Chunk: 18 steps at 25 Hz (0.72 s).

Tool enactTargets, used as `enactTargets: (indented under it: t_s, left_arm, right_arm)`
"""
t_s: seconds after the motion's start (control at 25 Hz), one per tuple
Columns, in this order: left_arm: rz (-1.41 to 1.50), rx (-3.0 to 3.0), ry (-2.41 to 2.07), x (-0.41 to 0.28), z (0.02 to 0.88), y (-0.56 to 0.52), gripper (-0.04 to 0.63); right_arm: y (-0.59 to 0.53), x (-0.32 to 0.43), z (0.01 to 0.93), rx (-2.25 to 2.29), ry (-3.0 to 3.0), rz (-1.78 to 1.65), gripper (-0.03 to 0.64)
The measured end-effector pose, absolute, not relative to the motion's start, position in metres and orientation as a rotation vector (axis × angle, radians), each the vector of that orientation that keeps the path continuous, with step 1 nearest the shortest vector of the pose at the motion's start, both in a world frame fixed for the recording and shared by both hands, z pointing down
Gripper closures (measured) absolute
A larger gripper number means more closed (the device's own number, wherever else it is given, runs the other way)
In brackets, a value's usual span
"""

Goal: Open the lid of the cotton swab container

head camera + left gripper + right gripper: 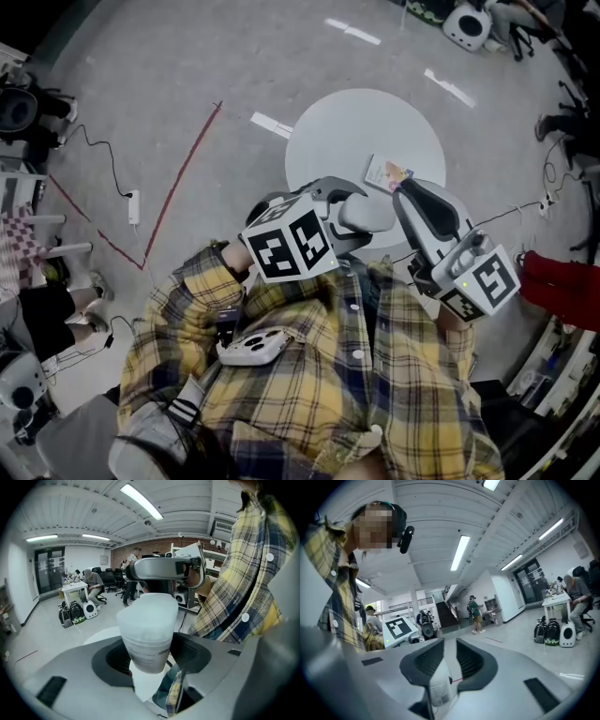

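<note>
The left tool (pixel 149 657) stands wide, its two pads clamped on the lower, labelled part of the container (pixel 147 620). That grip leaves the frosted upper part and the lid end free, which is probably the reason for taking it so low. The container is not on the worktop (pixel 347 122). It is held in the air in front of the person's plaid shirt (pixel 309 375), above the near edge of the round top.

The right tool (pixel 449 660) comes in from the other side. Its jaws are narrow, almost together, with a slim white printed piece of the container between them. It looks pinched there, most likely to work the lid loose against the left tool's hold, though the exact part gripped cannot be made out.

There is little room toward the body. The shirt hangs just beside both tools, and a fold of it shows under the left jaws. Away from the body the space is open. The worktop holds only a small packet (pixel 387 172) near its edge, well below the tools.
</note>
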<state>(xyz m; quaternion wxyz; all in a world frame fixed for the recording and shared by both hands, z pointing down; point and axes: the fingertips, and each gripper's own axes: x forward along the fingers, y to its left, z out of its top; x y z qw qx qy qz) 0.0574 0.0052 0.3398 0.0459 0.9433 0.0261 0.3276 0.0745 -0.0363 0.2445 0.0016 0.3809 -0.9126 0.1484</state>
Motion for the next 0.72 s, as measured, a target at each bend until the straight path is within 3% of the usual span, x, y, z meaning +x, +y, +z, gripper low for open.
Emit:
enactTargets:
  t_s: [0.08, 0.24, 0.72]
  left_arm:
    - [0.994, 2.88, 0.081, 0.059, 0.34, 0.006, 0.337]
    - [0.988, 2.881, 0.087, 0.06, 0.338, 0.006, 0.337]
    - [0.976, 2.897, 0.119, 0.063, 0.332, 0.013, 0.337]
  right_arm:
    - [-0.032, 0.067, 0.241, 1.088, -2.906, 0.459, 0.432]
    - [-0.023, 0.05, 0.232, 0.924, -2.958, 0.377, 0.349]
    - [-0.003, 0.023, 0.259, 0.65, -2.88, 0.284, 0.334]
